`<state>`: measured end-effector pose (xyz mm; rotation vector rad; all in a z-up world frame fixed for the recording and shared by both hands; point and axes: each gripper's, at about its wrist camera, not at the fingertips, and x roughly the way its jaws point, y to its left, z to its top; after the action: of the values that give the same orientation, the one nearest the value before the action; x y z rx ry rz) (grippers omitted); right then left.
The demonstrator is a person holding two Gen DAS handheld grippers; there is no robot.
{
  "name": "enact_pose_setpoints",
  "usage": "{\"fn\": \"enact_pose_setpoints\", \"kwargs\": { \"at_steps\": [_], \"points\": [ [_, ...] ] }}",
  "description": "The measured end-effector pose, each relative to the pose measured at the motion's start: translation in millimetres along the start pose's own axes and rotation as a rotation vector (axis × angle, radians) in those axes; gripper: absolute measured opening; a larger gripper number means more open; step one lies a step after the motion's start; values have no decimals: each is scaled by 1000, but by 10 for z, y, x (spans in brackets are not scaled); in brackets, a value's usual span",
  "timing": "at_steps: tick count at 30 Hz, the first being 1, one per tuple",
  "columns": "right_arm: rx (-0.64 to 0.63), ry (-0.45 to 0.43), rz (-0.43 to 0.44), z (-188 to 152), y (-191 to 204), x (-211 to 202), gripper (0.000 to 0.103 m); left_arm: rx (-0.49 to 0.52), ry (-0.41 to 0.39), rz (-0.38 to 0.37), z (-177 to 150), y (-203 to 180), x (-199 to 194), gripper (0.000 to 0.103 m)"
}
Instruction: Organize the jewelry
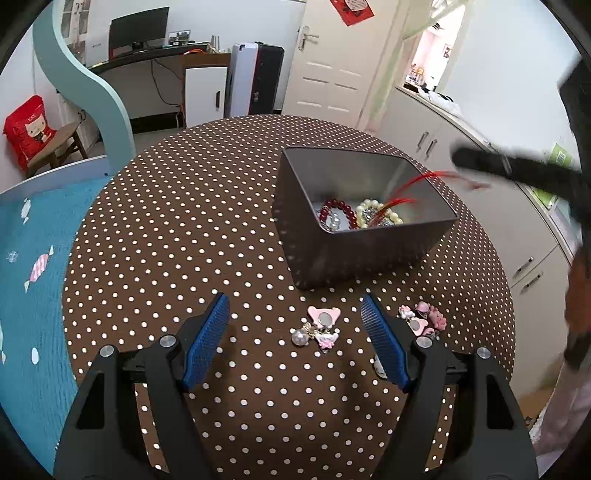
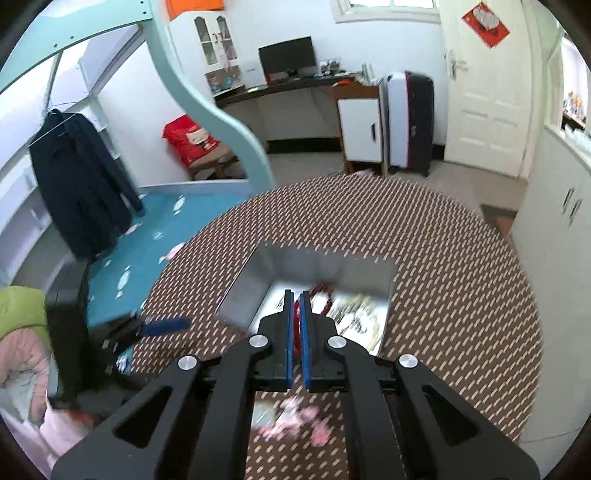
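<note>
A: Progress check first. Metal tin (image 1: 354, 236) sits mid-table and already holds a dark red bead bracelet (image 1: 338, 210), a cream pearl bracelet (image 1: 380, 214) and something sparkly under them. I'd call it over half done.

B: What's left out?

A: Two small heaps on the cloth on the near side of the tin: a pink bow clip with a pearl charm (image 1: 317, 326) between my left fingers, and a cluster of pink charms (image 1: 421, 319) just outside the right-hand finger. Those aren't in yet.

B: Tongs?

A: Left gripper (image 1: 295, 343) is wide apart, nothing in it, hovering over the bow clip. Right gripper (image 2: 295, 332) is pinched together above the tin on a thin red strand (image 2: 296, 314); from the left camera a red cord (image 1: 417, 184) streaks from the blurred tool down into the tin. Can't tell exactly what piece it is, heavy blur.

B: Surface, room?

A: Round table (image 1: 166, 240), brown cloth with white dots. Bedroom: teal bed frame (image 1: 85, 85), blue candy-print bedding (image 1: 33, 277), white door (image 1: 332, 62), desk with monitor (image 1: 138, 31), suitcase (image 1: 255, 79), white cabinets (image 1: 443, 136).
</note>
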<state>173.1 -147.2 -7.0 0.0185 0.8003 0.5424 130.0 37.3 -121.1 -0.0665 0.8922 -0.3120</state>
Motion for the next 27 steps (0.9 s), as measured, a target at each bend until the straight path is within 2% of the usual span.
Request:
{"fn": "enact_pose_setpoints", "kwargs": {
  "at_steps": [2,3,4,5,6,11,15,18,22,24,27],
  "points": [
    [-6,7,-10,104,-16,71,3,5,2,-1,-9,-13,1,74],
    [-23,16,-36,157,-6,128,8,6,2,-3,-11,-16,2,74],
    [-28,23,-57,177,4,188,18,7,4,-5,-13,-22,6,74],
    [-24,32,-83,189,4,229,55,10,6,-5,-13,-28,10,74],
    [-18,27,-120,184,-2,238,83,13,8,-2,-12,-46,20,74],
    [-2,-12,-135,-47,-104,51,86,30,23,-5,-34,-64,72,74],
    [23,17,-191,-279,-183,-21,92,57,21,-23,-58,-105,76,70],
    [59,52,-191,-484,-255,-44,92,95,31,-32,-94,-170,92,65],
    [89,84,-184,-638,-273,-29,92,108,77,-28,-157,-187,226,51],
    [102,103,-181,-712,-291,-9,92,98,83,-32,-176,-174,262,49],
    [130,128,-184,-779,-339,38,92,98,77,-33,-194,-163,277,32]
  ]
}}
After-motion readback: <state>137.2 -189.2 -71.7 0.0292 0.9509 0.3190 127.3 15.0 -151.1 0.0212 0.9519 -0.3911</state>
